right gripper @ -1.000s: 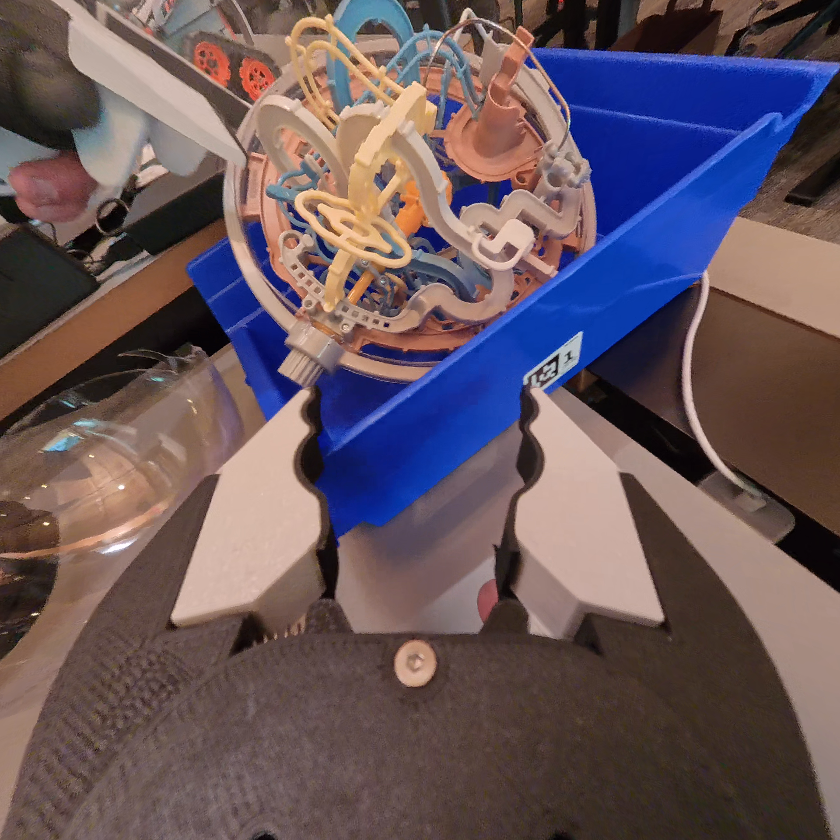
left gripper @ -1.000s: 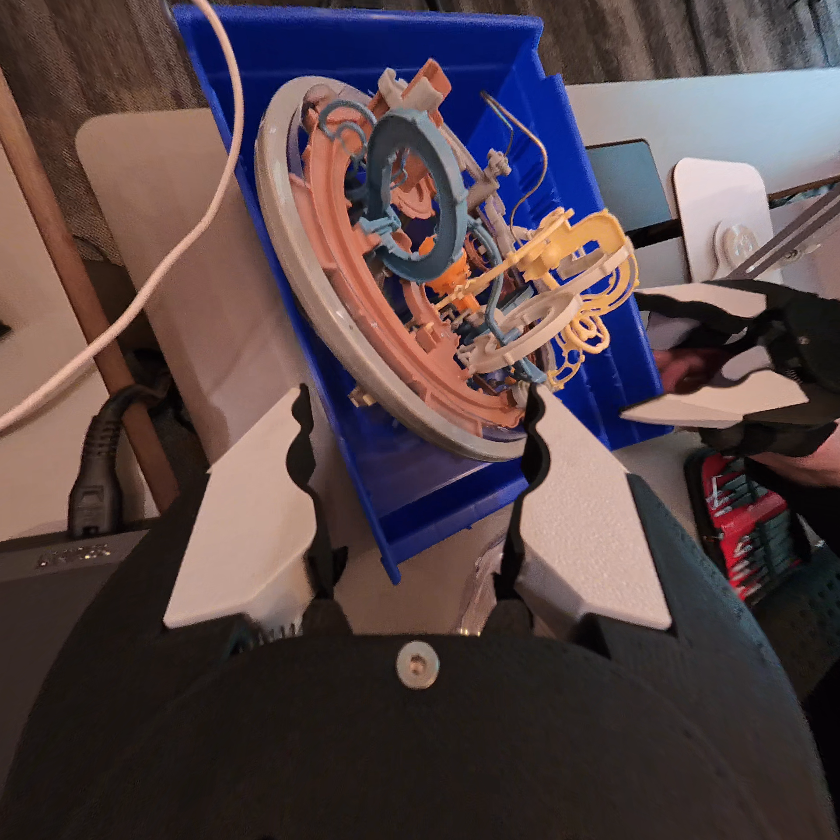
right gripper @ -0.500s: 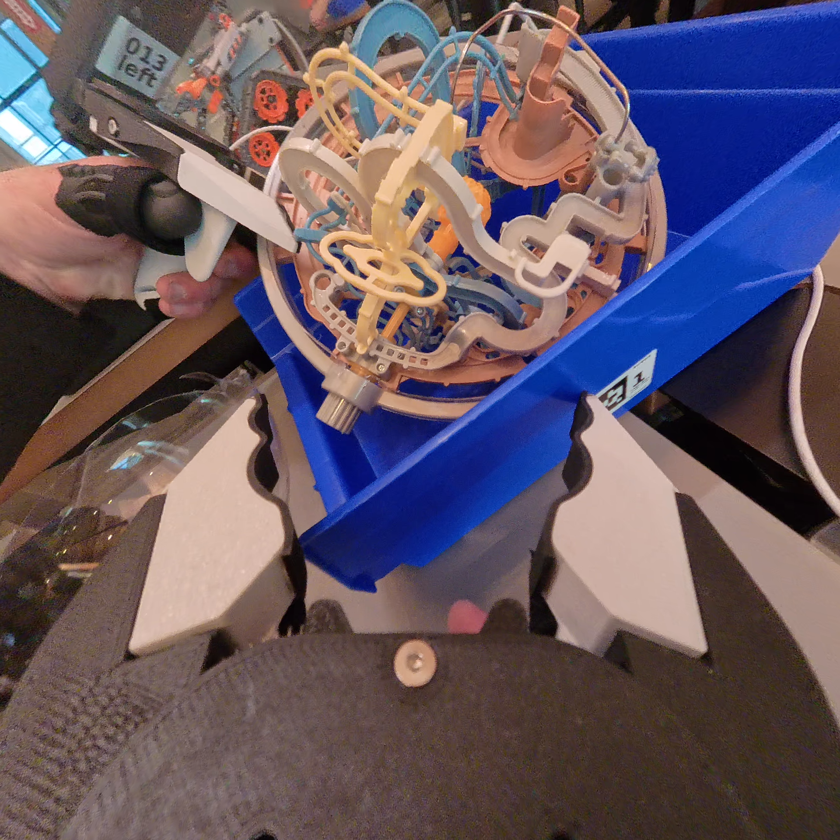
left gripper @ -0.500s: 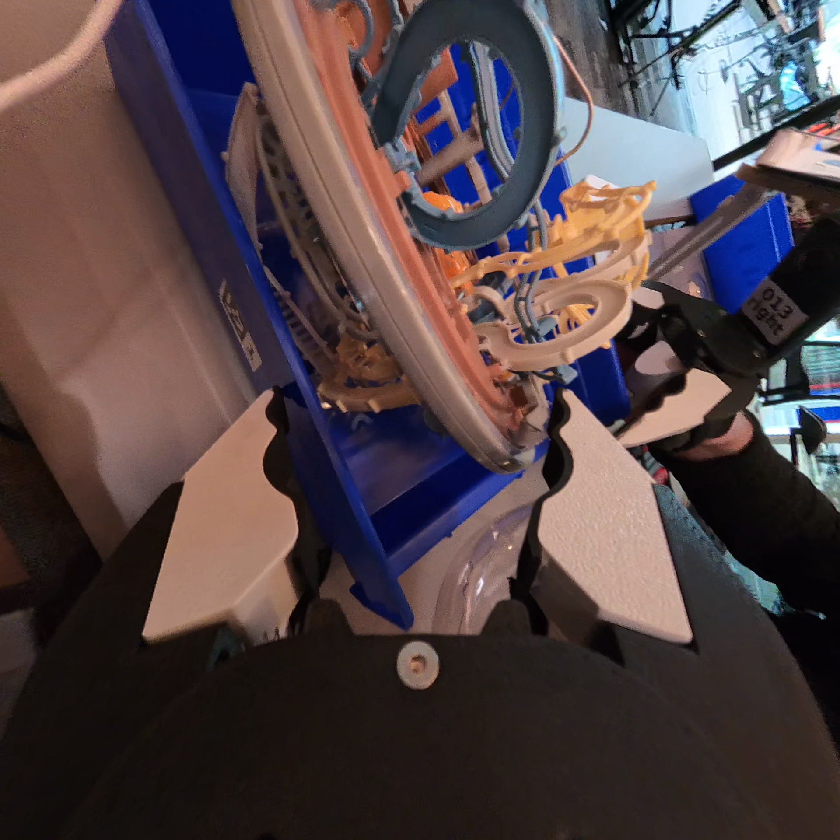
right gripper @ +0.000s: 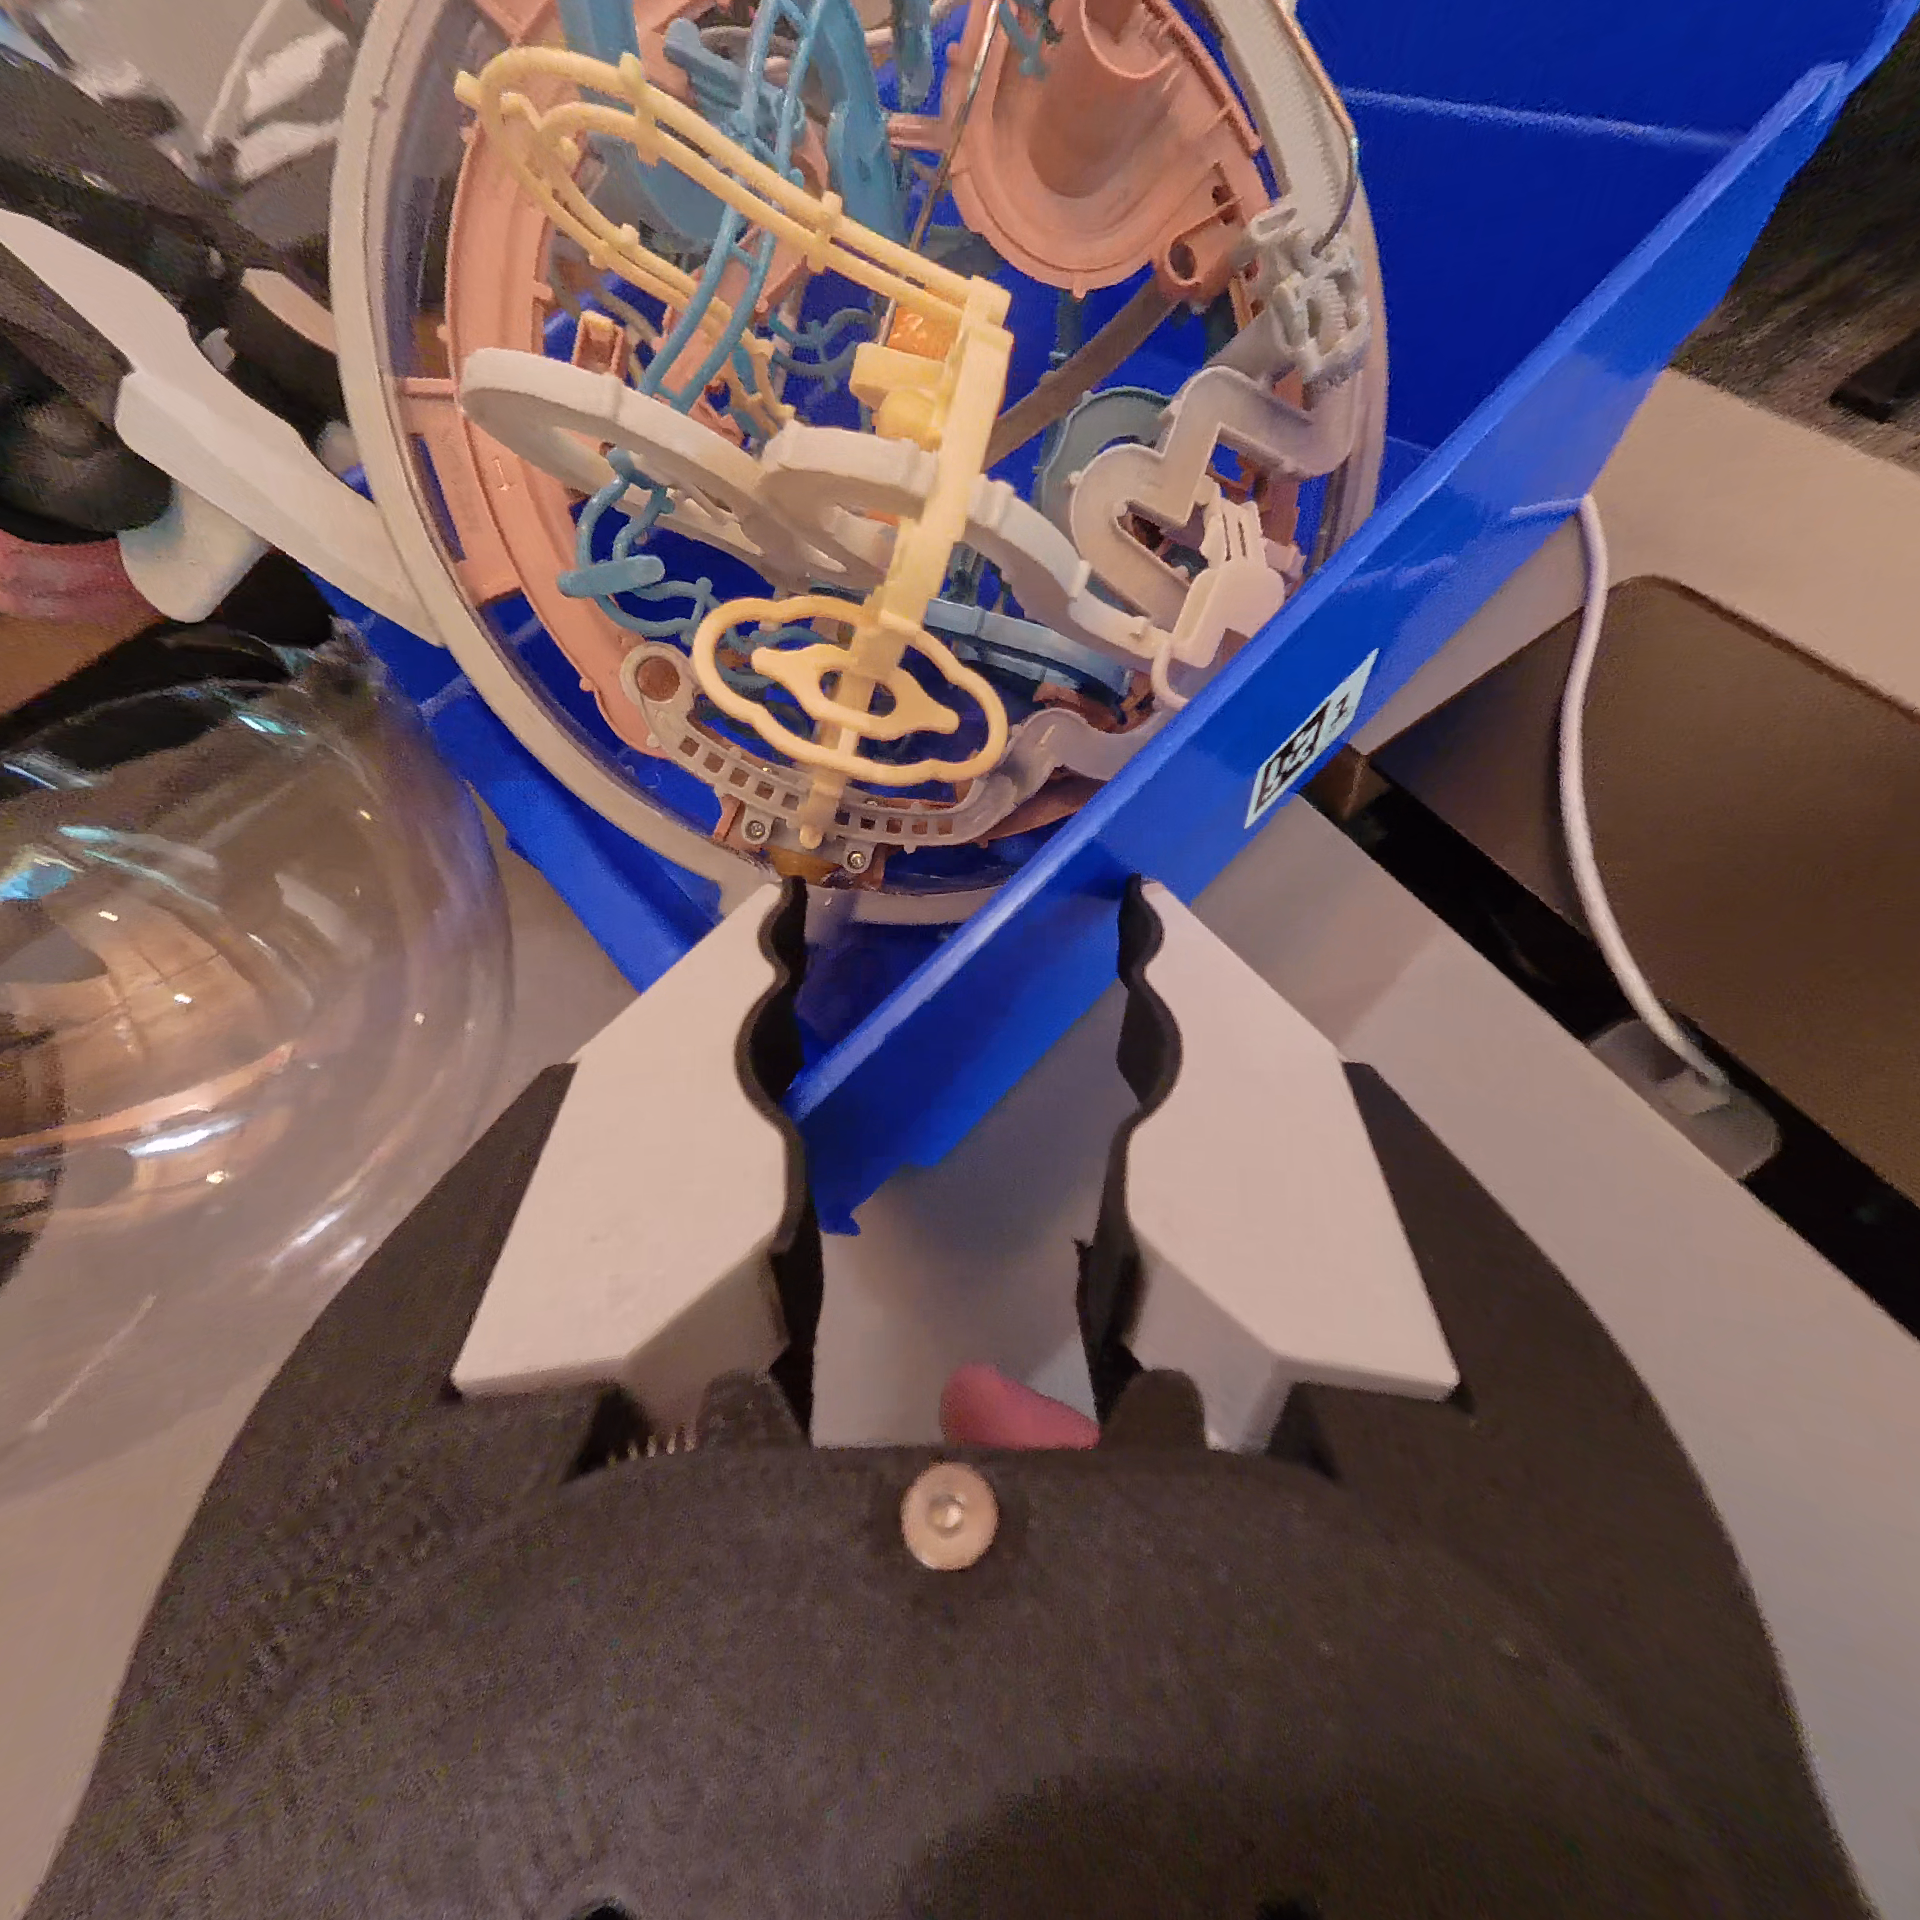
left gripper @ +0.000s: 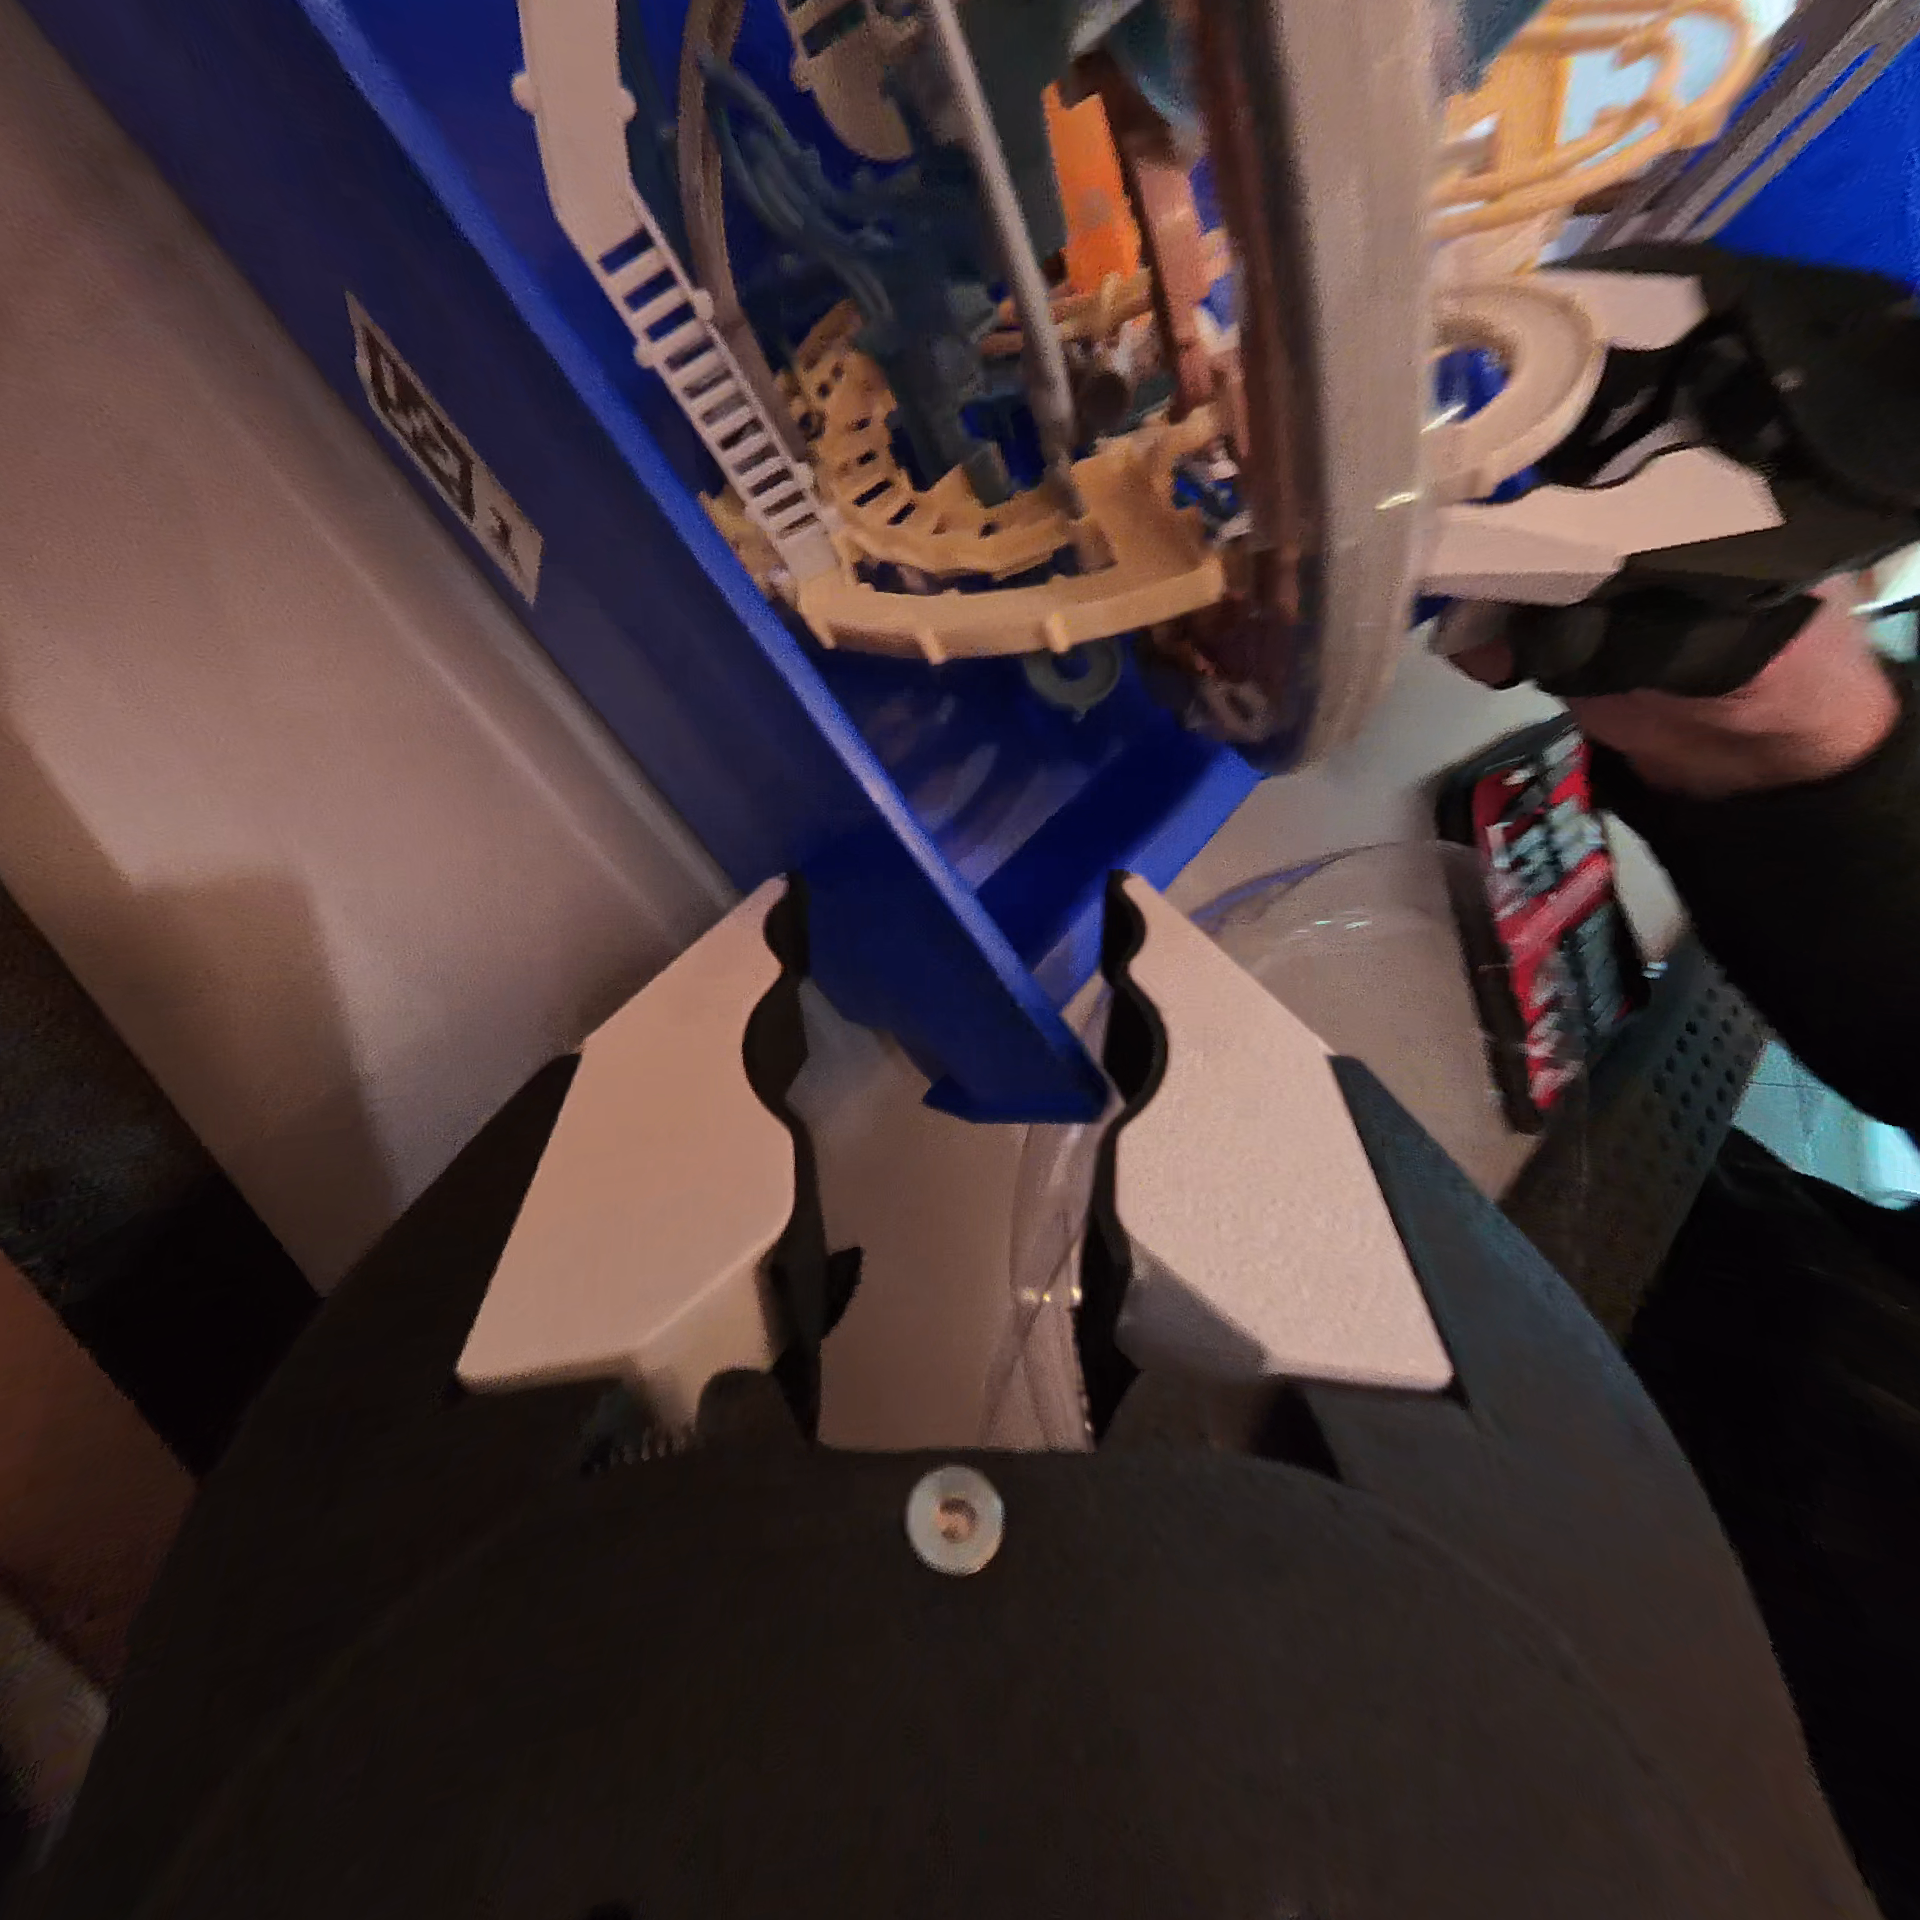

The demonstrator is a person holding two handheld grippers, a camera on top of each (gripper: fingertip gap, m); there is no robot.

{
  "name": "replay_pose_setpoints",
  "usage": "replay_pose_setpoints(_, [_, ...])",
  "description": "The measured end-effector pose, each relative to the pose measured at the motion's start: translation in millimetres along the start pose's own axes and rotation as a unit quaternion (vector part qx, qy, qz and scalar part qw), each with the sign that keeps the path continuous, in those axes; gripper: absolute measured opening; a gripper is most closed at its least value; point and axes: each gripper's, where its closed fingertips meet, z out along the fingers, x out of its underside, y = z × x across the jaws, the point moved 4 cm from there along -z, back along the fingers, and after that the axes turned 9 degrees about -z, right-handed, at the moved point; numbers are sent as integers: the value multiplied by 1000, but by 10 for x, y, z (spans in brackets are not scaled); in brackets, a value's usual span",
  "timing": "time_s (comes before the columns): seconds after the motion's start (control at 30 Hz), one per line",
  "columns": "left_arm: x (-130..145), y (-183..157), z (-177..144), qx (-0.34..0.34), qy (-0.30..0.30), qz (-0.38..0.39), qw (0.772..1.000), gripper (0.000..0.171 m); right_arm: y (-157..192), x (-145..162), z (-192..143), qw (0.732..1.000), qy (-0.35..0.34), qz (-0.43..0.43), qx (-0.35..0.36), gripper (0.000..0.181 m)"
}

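On blue bin point(right gripper: 1434, 582), white sticker point(right gripper: 1311, 736) beside maze ball point(right gripper: 831, 447).

Left tool point(left gripper: 951, 997), right tool point(right gripper: 956, 997): textured black housing, silver centre screw, pale grey wedge fingers point(left gripper: 665, 1174) with wavy black inner pads; black sleeve point(left gripper: 1829, 997).

A pale grey, smooth tabletop point(right gripper: 1558, 1403) filled the foreground, lit by warm, dim indoor light. Beyond its right edge sat a brown, matte flat panel point(right gripper: 1756, 831) w/ a thin white cable point(right gripper: 1590, 748) running down across it to a small grey clip. In the left wrist view, a pale off-white flat surface point(left gripper: 208, 623) took up the left side, w/ dark shadow below it. At far right, a bright bluish patch of daylight point(left gripper: 1808, 1132) showed, too blurred to tell more.
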Motion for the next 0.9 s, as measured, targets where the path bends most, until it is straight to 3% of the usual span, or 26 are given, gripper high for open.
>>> replay_pose_setpoints(0.1, [22,62,123,-65,-14,6,998,48,25,-5,-19,1000,0,-14,26,53])
replay_pose_setpoints(0.3, [-22,101,149,-198,-21,45,979,21,31,-12,-5,996,12,-39,76,47])
replay_pose_setpoints(0.6, [-219,22,94,-255,-90,54,961,11,-59,-93,-43,991,-44,-16,124,37])
replay_pose_setpoints(0.9, [-529,-235,-362,-296,-90,76,948,8,-1,-452,-161,987,-105,21,120,38])
